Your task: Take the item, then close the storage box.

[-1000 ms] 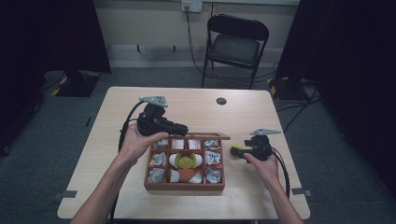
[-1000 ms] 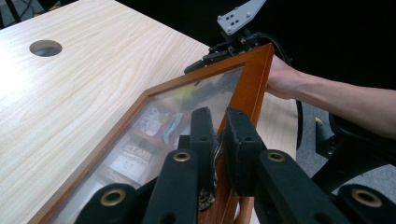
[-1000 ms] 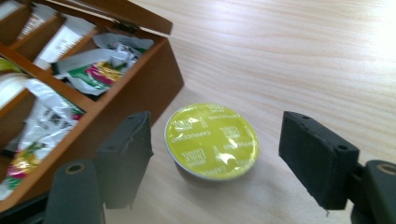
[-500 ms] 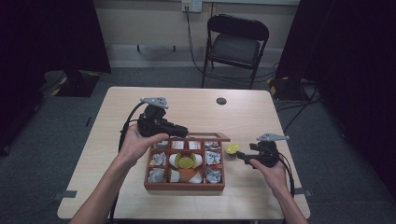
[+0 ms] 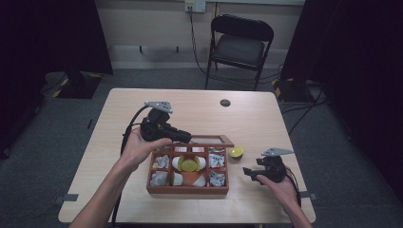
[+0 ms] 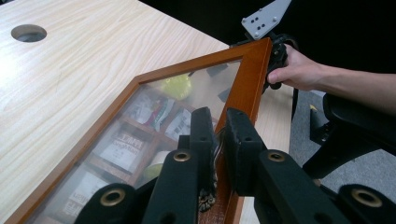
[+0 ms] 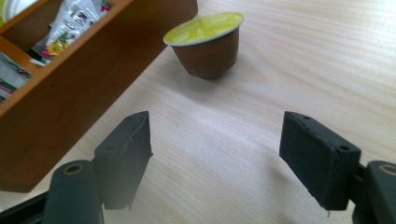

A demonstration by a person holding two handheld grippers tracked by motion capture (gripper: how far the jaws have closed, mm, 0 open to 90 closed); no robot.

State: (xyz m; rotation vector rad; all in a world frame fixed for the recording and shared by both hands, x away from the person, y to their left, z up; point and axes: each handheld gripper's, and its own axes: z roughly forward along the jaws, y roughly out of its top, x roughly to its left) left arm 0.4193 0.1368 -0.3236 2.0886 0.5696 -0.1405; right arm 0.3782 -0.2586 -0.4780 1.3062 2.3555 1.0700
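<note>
Left tongs [image 6: 215,140] are clamped on the wooden frame of the glass lid [image 6: 250,79], holding it raised at a slant over the wooden compartment box [image 5: 187,189]; in the high view these tongs [image 5: 187,137] sit at the box's far left corner, with the person's left hand [image 5: 140,147] wrapped around them. Through the lid's glass, the left gripper view gives a blurred look at tea packets [image 6: 154,112] and a yellow-topped capsule in the compartments. Right tongs [image 7: 215,154] stand open above bare counter [image 7: 280,70], nothing between the pads. Just ahead of them a coffee capsule [image 7: 208,44] with a yellow-green foil top rests upright on the counter, near the box's outer wall but apart from it. In the high view that capsule [image 5: 236,152] lies off the box's far right corner, and the right tongs [image 5: 247,172] sit near it.
</note>
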